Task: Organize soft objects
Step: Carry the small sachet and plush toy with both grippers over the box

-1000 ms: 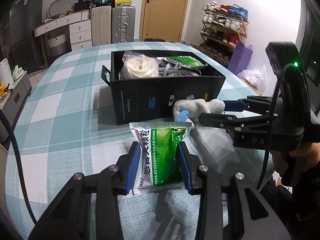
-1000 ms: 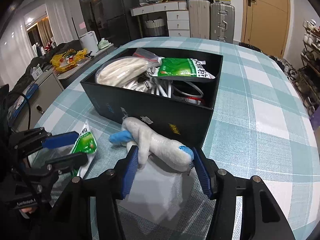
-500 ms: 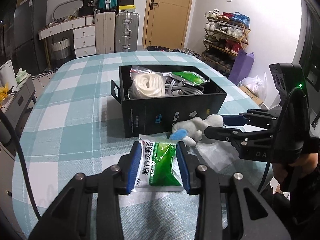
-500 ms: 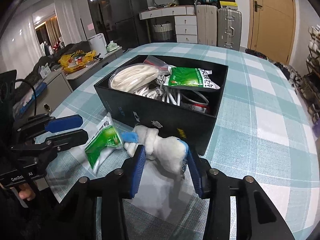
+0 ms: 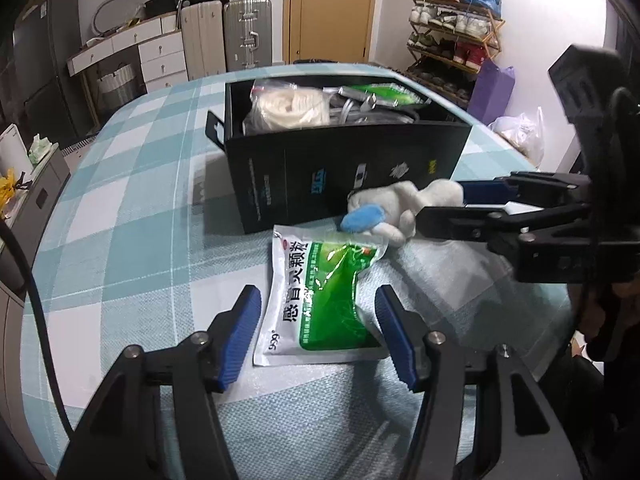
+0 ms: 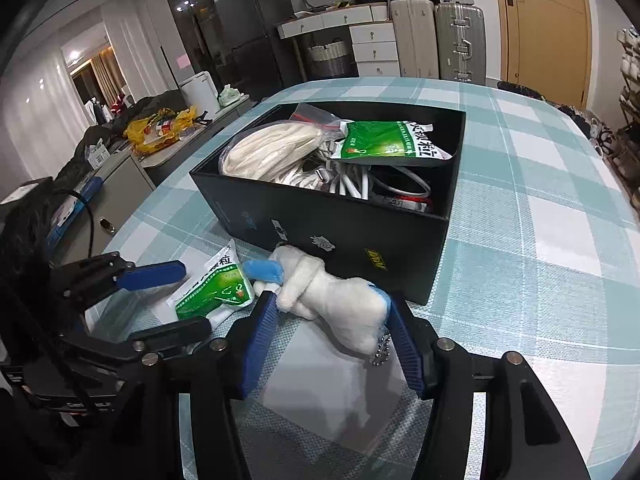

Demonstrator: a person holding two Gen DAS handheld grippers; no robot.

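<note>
A green and white sachet (image 5: 320,296) lies flat on the checked tablecloth, between the spread fingers of my left gripper (image 5: 318,330), which is open and does not touch it. The sachet also shows in the right wrist view (image 6: 214,294). A white plush toy with a blue tip (image 6: 332,298) sits in front of the black box (image 6: 340,236). My right gripper (image 6: 332,344) is shut on the plush toy, its pads pressing both sides. The toy (image 5: 400,210) and right gripper (image 5: 460,204) also show in the left wrist view.
The black box (image 5: 344,168) holds a bagged white rope (image 6: 272,152), a green sachet (image 6: 388,144) and white cables (image 6: 352,184). A clear plastic sheet (image 6: 332,396) lies under the right gripper. Suitcases, drawers and a shoe rack stand beyond the table.
My left gripper has opened and let go of the green sachet, which now lies on the table. My right gripper stays closed on the plush toy near the box front.
</note>
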